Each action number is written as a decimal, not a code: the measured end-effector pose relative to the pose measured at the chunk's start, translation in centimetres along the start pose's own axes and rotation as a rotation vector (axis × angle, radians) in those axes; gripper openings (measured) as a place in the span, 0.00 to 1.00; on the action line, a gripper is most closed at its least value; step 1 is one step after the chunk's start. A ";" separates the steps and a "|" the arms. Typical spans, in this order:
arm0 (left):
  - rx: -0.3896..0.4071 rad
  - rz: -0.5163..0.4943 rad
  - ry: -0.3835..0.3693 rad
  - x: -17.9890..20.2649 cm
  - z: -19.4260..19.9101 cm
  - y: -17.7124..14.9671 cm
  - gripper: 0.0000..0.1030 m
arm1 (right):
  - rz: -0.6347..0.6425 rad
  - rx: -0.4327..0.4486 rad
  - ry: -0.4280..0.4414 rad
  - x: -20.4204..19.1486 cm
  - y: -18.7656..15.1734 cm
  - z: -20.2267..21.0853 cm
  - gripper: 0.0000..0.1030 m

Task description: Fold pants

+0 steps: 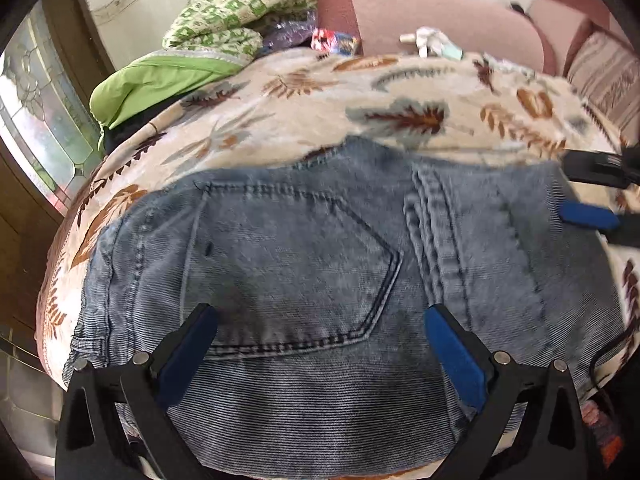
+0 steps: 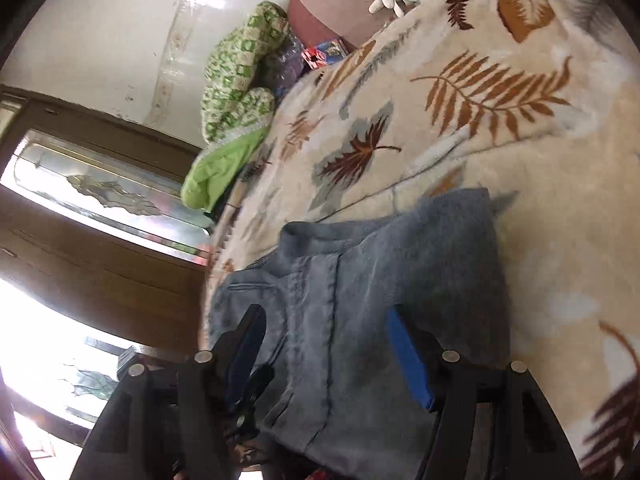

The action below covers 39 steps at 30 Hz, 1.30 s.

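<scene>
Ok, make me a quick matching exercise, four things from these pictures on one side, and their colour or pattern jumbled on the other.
Things:
1. jeans
2. blanket
3. quilt
4. sofa backrest

Looks:
A. green and white checks
B. plain dusty pink
C. faded blue denim
D. cream with brown leaves

Pairs: 1-C, 2-D, 3-A, 4-B

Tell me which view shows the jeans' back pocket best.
Left wrist: the back pocket faces the camera, its stitched outline complete. The right wrist view shows the jeans blurred and foreshortened, with no clear pocket outline.
</scene>
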<state>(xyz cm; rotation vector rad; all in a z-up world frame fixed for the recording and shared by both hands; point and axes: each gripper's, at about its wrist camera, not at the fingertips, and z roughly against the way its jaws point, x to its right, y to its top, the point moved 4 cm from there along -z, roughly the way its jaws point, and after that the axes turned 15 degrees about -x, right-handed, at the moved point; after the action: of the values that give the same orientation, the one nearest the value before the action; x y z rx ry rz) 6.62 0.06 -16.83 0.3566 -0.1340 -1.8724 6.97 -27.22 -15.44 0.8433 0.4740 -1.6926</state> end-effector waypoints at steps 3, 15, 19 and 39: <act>0.002 -0.002 0.002 -0.3 0.0 -0.4 1.00 | -0.019 -0.056 -0.080 1.2 1.1 -2.7 0.67; 0.102 0.198 0.090 -9.5 2.8 -2.0 1.00 | 0.174 -0.019 -0.131 -5.1 -2.3 -0.9 0.67; 0.101 0.268 0.114 -12.7 2.7 -2.9 1.00 | 0.250 -0.046 -0.130 -8.2 -3.6 -2.7 0.67; 0.102 0.395 0.118 -19.7 1.4 -5.2 1.00 | 0.467 -0.165 -0.247 -15.6 -8.6 -9.1 0.67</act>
<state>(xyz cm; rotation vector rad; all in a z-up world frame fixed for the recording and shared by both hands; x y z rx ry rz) 7.14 20.19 -13.36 0.4734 -0.2045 -1.4539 3.24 -8.14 -10.92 0.5604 0.2205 -1.2824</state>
